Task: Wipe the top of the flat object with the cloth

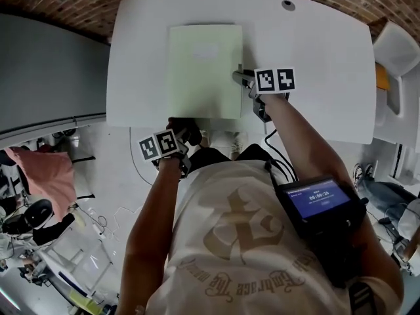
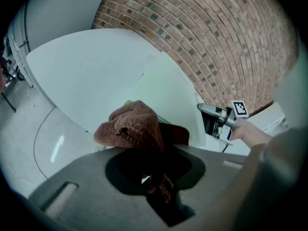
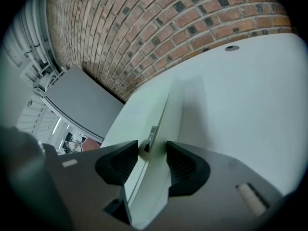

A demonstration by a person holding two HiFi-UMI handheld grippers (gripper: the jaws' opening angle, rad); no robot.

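Note:
A pale green flat object [image 1: 203,71] lies on the white table [image 1: 315,58], near its front edge. My right gripper [image 1: 237,76] reaches in from the right and is shut on the object's right edge [image 3: 156,124], one jaw over its top and one beside its side wall. My left gripper [image 1: 187,133] hangs just off the table's front edge, below the object's near left corner, and is shut on a bunched brown knitted cloth [image 2: 132,126]. The cloth sits in front of the flat object [image 2: 168,95], and I cannot tell if they touch. The left gripper's fingertips are hidden by the cloth.
A round grommet [image 1: 288,5] sits at the back of the table. A brick wall [image 3: 159,28] runs behind it. A grey panel [image 1: 46,71] stands to the left and a white chair [image 1: 397,51] to the right. Cluttered floor lies at the lower left.

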